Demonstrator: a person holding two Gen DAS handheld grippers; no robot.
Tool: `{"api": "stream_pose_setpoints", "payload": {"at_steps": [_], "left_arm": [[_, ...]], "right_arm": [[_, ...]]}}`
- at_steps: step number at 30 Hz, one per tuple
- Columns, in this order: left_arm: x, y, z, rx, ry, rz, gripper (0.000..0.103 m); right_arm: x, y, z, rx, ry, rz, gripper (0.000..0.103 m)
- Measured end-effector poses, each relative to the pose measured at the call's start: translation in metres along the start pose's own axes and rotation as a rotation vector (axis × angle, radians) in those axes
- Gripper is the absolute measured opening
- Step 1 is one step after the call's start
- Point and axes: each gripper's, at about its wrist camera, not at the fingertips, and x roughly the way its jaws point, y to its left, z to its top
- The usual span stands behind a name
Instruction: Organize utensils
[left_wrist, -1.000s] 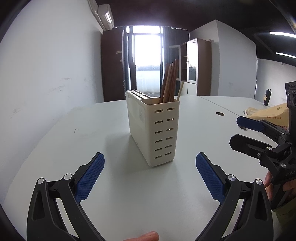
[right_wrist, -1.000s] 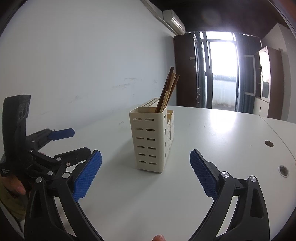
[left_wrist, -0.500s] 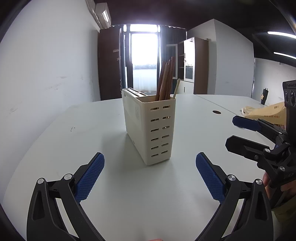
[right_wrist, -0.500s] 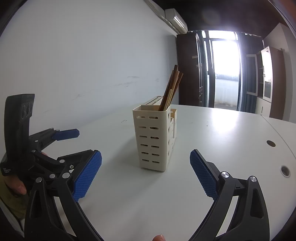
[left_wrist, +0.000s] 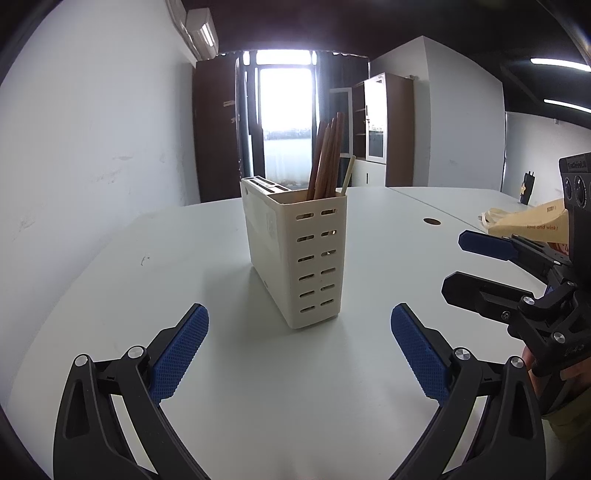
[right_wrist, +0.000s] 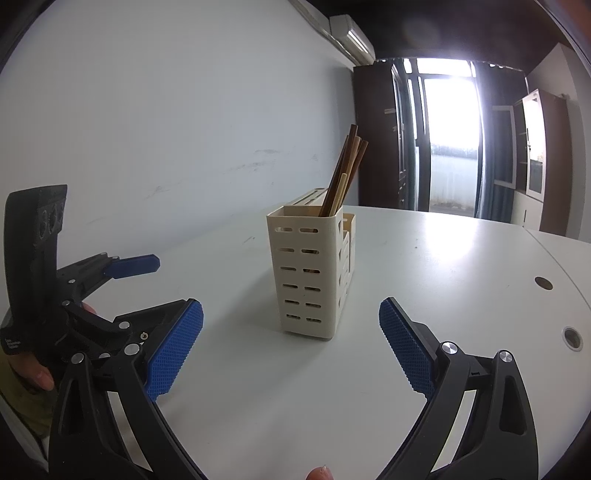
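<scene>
A cream slotted utensil holder (left_wrist: 295, 254) stands upright on the white table (left_wrist: 147, 266); it also shows in the right wrist view (right_wrist: 314, 273). Several brown chopsticks (left_wrist: 327, 158) and one pale stick lean in its near compartment, seen also in the right wrist view (right_wrist: 345, 173). My left gripper (left_wrist: 299, 350) is open and empty, just in front of the holder. My right gripper (right_wrist: 291, 350) is open and empty, also just in front of it. Each gripper shows in the other's view: the right one (left_wrist: 480, 266) and the left one (right_wrist: 155, 284).
A brown paper bag (left_wrist: 532, 221) lies at the table's right side. Round cable holes (right_wrist: 543, 282) sit in the table top to the right. A white wall (right_wrist: 147, 129) runs along the table's left edge. Cabinets and a bright door stand behind.
Both grippers have dipped slightly, so the holder sits a little higher and nearer in both views. Both stay open and empty.
</scene>
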Motion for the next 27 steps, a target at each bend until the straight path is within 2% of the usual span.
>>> {"api": "stream_pose_setpoints", "payload": {"at_steps": [17,27], "left_arm": [[-0.0009,0.0032,-0.0011,-0.021,-0.007,0.014,0.097],[0.0032,0.0081,-0.0013,-0.044,0.019,0.0,0.097]], "right_arm": [[-0.0011,-0.0032,0.0012,0.005,0.005,0.002,0.097],[-0.0002,-0.003,0.0009,0.002,0.006,0.005,0.097]]}}
